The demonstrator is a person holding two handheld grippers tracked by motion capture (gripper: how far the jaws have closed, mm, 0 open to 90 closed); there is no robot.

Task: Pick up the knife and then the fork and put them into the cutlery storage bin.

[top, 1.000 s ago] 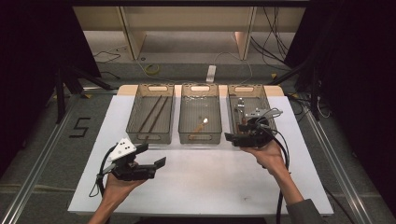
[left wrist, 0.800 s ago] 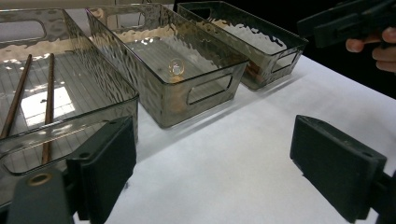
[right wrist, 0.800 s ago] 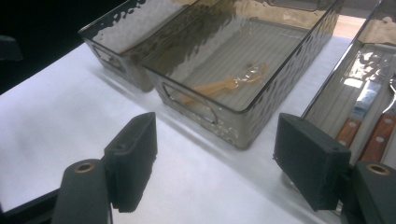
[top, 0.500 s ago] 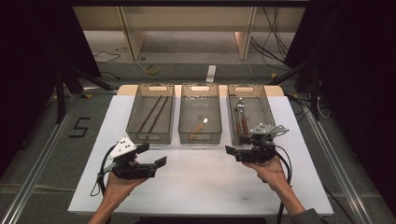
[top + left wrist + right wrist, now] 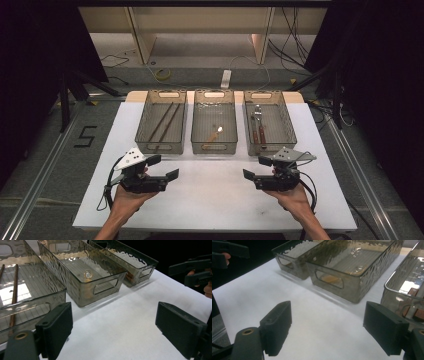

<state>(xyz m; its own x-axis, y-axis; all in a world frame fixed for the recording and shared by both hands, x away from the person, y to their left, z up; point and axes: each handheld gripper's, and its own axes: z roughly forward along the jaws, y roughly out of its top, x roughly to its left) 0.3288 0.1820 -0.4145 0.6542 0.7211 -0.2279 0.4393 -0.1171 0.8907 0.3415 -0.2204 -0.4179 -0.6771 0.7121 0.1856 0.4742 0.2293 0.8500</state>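
Three smoky clear bins stand in a row at the back of the white table. The left bin (image 5: 161, 125) holds brown chopsticks (image 5: 165, 121), the middle bin (image 5: 215, 127) a small spoon (image 5: 216, 134), and the right bin (image 5: 270, 127) brown-handled cutlery (image 5: 257, 129). My left gripper (image 5: 164, 167) hovers open over the front left of the table, its jaws (image 5: 113, 315) empty and facing the bins. My right gripper (image 5: 256, 168) is at the front right, in front of the right bin. Its jaws (image 5: 328, 312) have just been opening and are wide apart with nothing between them.
The white table top (image 5: 215, 200) spreads between the two grippers and the bins. The floor around it carries cables, and a power strip (image 5: 226, 79) lies beyond the far edge. Dark stands flank both sides.
The right gripper has drawn back from over the right bin toward the person and sunk to the table front. The left gripper has stayed put.
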